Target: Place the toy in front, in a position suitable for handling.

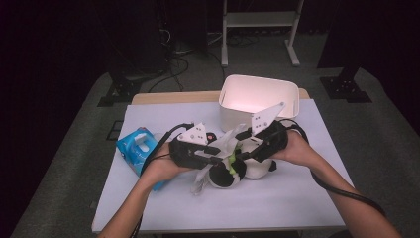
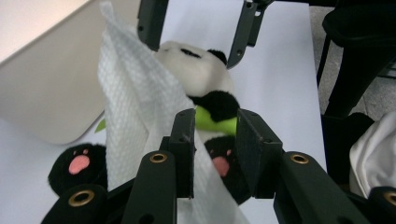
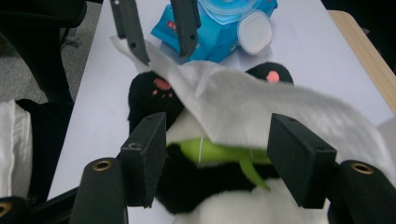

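1. Looking down from the high view, we saw our left gripper [image 1: 216, 152] and our right gripper [image 1: 243, 145] meet over a panda plush toy [image 1: 237, 168] lying at the centre of the frame on the white table [image 1: 277, 198].
2. We held a white wet wipe [image 1: 225, 141] between the two grippers, draped over the panda.
3. In the left gripper view, our left gripper [image 2: 215, 140] had the wet wipe [image 2: 135, 102] caught against its left jaw, at the left of the frame. We could not tell whether the jaws were pinching it, since a clear gap showed between them with the panda [image 2: 196, 70] and its green bamboo piece [image 2: 212, 122] behind.
4. In the right gripper view, our right gripper [image 3: 224, 154] stood spread wide around the panda's body [image 3: 187, 186], its pads pressing on nothing, while the wipe [image 3: 247, 112] stretched across the middle of the frame above the jaws.
5. We noted a blue pack of wet wipes [image 1: 136, 148] at centre left of the high view, beside our left hand [image 1: 161, 168].
6. We saw a white bin [image 1: 233, 111] standing just behind the grippers, above centre of that frame.
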